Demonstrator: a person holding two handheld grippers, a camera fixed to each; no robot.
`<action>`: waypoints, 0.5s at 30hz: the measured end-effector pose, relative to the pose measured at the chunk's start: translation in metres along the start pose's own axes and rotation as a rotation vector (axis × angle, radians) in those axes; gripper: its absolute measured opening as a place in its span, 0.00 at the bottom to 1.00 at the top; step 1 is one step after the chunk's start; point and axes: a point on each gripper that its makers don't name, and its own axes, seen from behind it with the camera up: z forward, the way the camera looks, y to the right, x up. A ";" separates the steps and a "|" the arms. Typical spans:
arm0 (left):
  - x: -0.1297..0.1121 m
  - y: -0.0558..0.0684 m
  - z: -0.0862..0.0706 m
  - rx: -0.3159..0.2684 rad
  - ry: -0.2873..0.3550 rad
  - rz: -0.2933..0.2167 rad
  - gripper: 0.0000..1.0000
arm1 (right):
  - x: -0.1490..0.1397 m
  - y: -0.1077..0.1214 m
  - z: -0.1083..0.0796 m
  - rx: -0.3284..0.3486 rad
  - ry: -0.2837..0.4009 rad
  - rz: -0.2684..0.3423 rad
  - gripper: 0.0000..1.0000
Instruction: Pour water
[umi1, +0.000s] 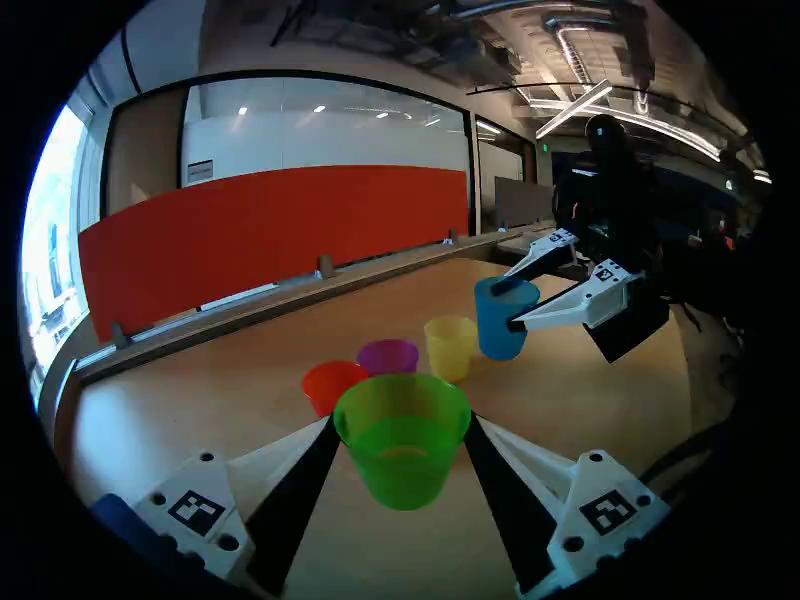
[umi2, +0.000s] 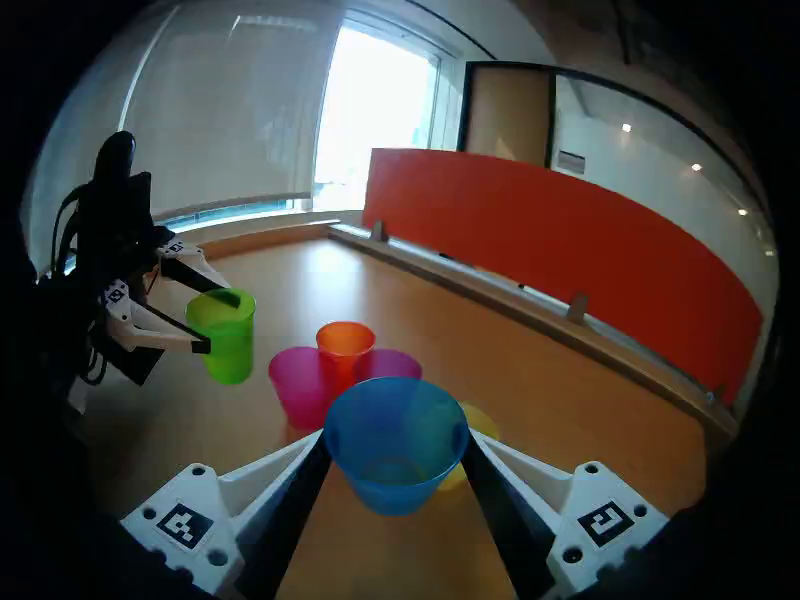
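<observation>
Left gripper (umi1: 401, 432) clamps an upright green cup (umi1: 402, 458), my right gripper (umi2: 396, 442) clamps an upright blue cup (umi2: 395, 460), both near the coloured cups (umi1: 388, 355) on the wooden table (umi1: 600, 400); tilting one before their rims line up would, I judge, spill water across the table.

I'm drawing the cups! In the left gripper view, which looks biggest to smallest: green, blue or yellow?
1. green cup, closest to the camera
2. blue cup
3. yellow cup
Nearness makes the green one look big; their true sizes may match.
</observation>
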 end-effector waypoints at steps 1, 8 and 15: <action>-0.002 -0.001 0.001 0.001 -0.005 -0.002 0.87 | -0.003 0.000 0.001 0.003 -0.005 0.002 0.91; -0.020 -0.010 0.007 0.012 -0.041 -0.015 0.87 | -0.022 -0.001 0.009 0.022 -0.041 0.012 0.91; -0.035 -0.018 0.014 0.027 -0.076 -0.027 0.87 | -0.038 -0.006 0.018 0.049 -0.073 0.014 0.91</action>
